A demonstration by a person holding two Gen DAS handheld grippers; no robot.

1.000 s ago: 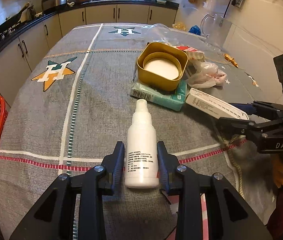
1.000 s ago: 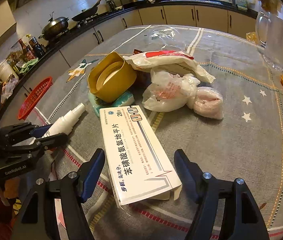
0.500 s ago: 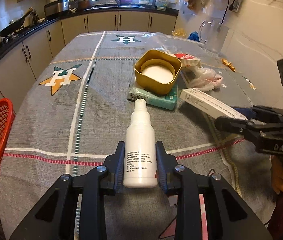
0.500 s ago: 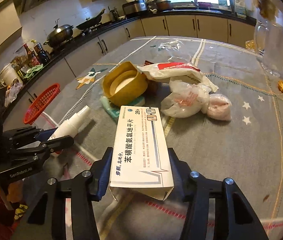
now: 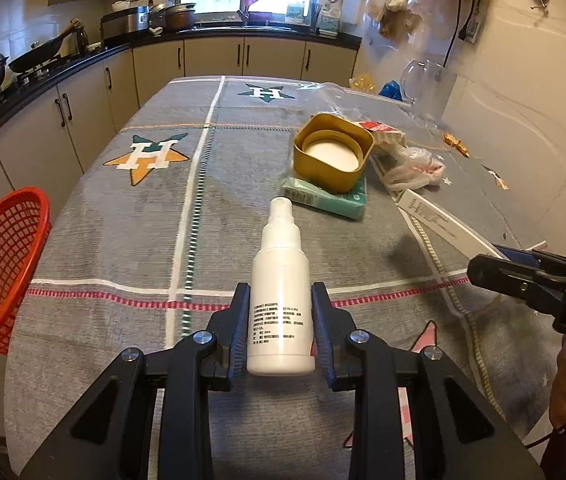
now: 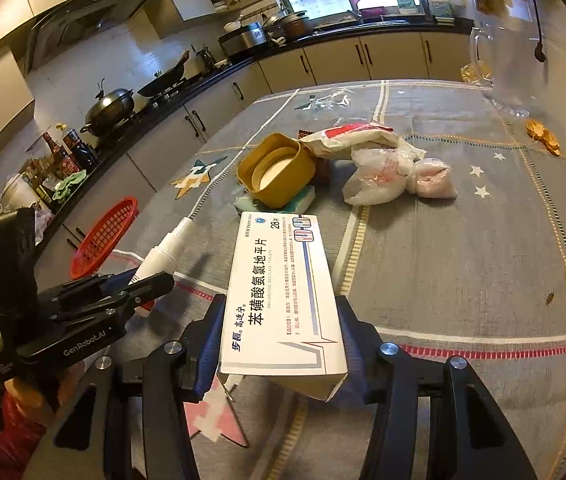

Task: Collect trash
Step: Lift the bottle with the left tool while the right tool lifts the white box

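A white spray bottle (image 5: 280, 264) sits upright between the pads of my left gripper (image 5: 281, 296), which is shut on its body and holds it above the grey tablecloth (image 5: 123, 240). My right gripper (image 6: 281, 308) is shut on a white medicine box (image 6: 283, 276) with blue print, lifted off the cloth. The right wrist view also catches the left gripper (image 6: 139, 284) and the bottle (image 6: 167, 244) low at the left. From the left wrist view the right gripper (image 5: 523, 276) and the box (image 5: 439, 220) appear at the right edge.
A red mesh basket (image 5: 3, 264) hangs off the table's left edge. On the cloth lie a gold tin (image 5: 333, 152) on a teal tissue pack (image 5: 323, 198), crumpled plastic bags (image 6: 387, 172) and a white-red wrapper (image 6: 347, 136). A glass jug (image 5: 423, 84) stands far right.
My right gripper's jaws closed onto the medicine box and lifted it off the cloth. Both hands drew back and upward from the table, the left still carrying the bottle.
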